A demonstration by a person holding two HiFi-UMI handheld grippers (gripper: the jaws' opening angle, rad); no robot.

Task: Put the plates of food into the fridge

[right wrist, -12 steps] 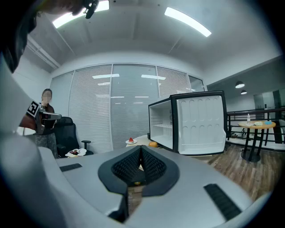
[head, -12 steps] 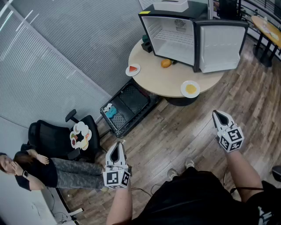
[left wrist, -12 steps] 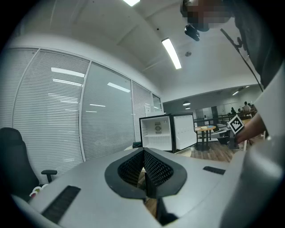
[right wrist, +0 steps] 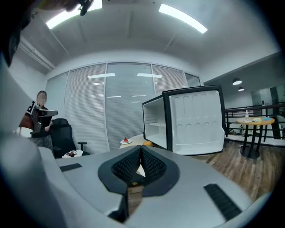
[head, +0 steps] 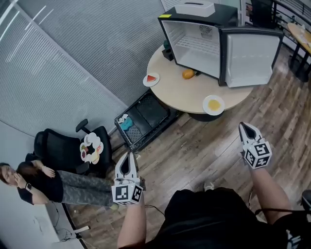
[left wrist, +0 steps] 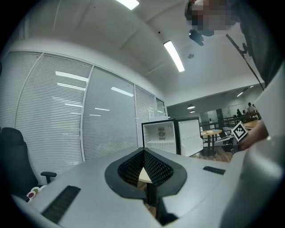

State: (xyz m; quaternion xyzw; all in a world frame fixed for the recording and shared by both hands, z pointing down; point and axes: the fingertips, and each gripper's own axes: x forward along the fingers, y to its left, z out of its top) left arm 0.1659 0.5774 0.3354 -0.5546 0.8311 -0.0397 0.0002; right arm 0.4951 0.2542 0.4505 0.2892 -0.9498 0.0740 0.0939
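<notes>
Plates of food, two, both flat on the round worktop point(head: 177, 95) in the upper centre of the head view. Being round, neither shows a long axis.

- Plate with yellow food point(head: 214, 104): at the worktop's near rim, lower right.
- Plate with red slice point(head: 151, 79): at the left rim, well apart from the first.
- Fridge point(head: 194, 46): at the back of the worktop. Its mouth faces the lower left of the frame, with a white shelf inside. The door point(head: 250, 58) is swung wide to the right and stands beside the yellow plate's path. A white box point(head: 194, 8) sits on top.
- Orange item point(head: 188, 74): on the worktop just before the fridge mouth, between the two plates.
- Open room: bare worktop from each plate to the mouth, and bare wood floor point(head: 204, 151) from the tools to the worktop.
- Black crate point(head: 146, 119): on the floor, against the worktop's lower left.
- Office chair point(head: 63, 151): lower left, with more plates point(head: 91, 148) on its seat and a seated person point(head: 34, 185) beside it.
- Left tool point(head: 129, 158): lower centre-left, over the floor, pointing up-frame. Its jaws are closed together with nothing gripped.
- Right tool point(head: 243, 127): right of centre, nearer the yellow plate. Its jaws are likewise closed and hold nothing.
</notes>
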